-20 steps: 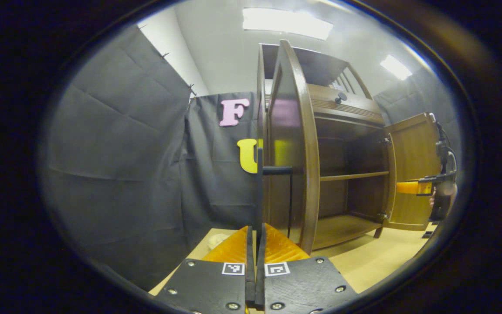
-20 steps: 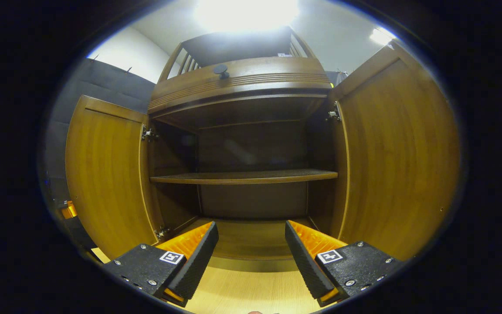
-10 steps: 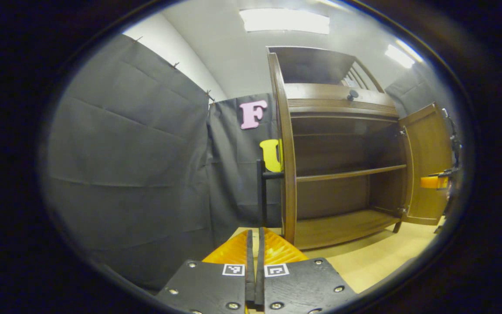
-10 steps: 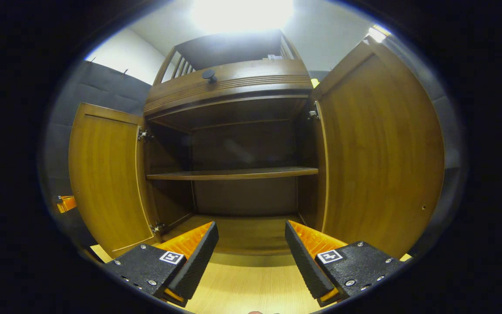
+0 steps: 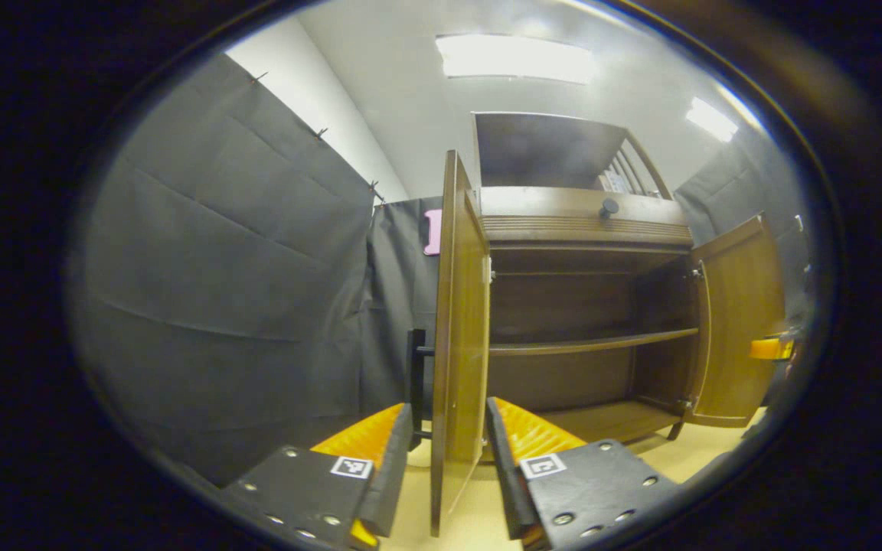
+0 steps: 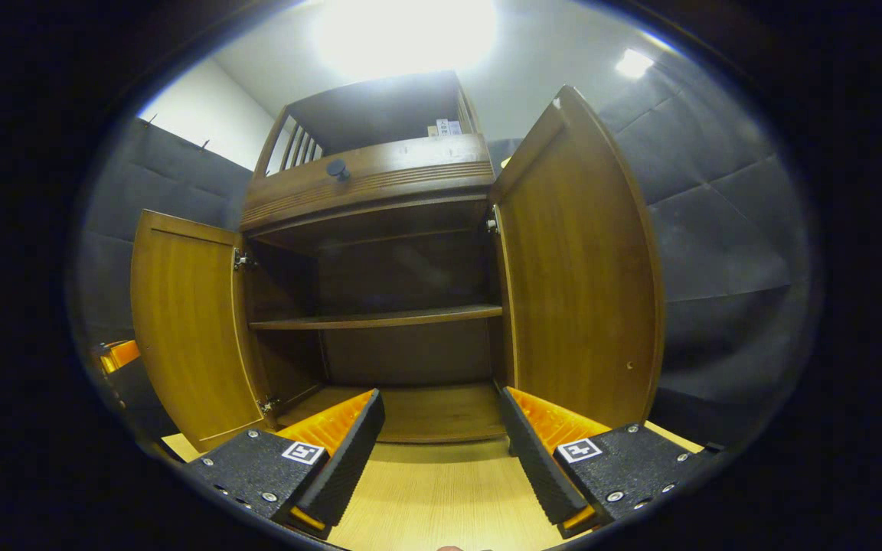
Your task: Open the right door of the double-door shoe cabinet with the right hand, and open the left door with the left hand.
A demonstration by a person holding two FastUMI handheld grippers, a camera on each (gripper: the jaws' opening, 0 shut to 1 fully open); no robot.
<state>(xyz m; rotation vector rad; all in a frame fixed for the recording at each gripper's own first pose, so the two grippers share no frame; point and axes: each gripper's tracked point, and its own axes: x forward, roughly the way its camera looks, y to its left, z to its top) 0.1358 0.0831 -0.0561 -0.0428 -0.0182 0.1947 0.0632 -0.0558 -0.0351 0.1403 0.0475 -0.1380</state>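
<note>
Both claws apart: left claw (image 5: pixel 445 467) straddles left door (image 5: pixel 459 337) edge; right claw (image 6: pixel 441 436) faces cabinet (image 6: pixel 380 229)

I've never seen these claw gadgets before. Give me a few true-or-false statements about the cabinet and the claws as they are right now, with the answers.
1. Both cabinet doors stand open. True: the left door and the right door are both swung out.
2. The right claw is clamped on a door. False: its fingers are spread, with nothing between them.
3. The left claw has its fingers apart, with the left door's edge between them. True.
4. Shoes sit on the middle shelf. False: the shelf is bare.
5. A dark round knob sits on the panel above the doors. True.
</note>
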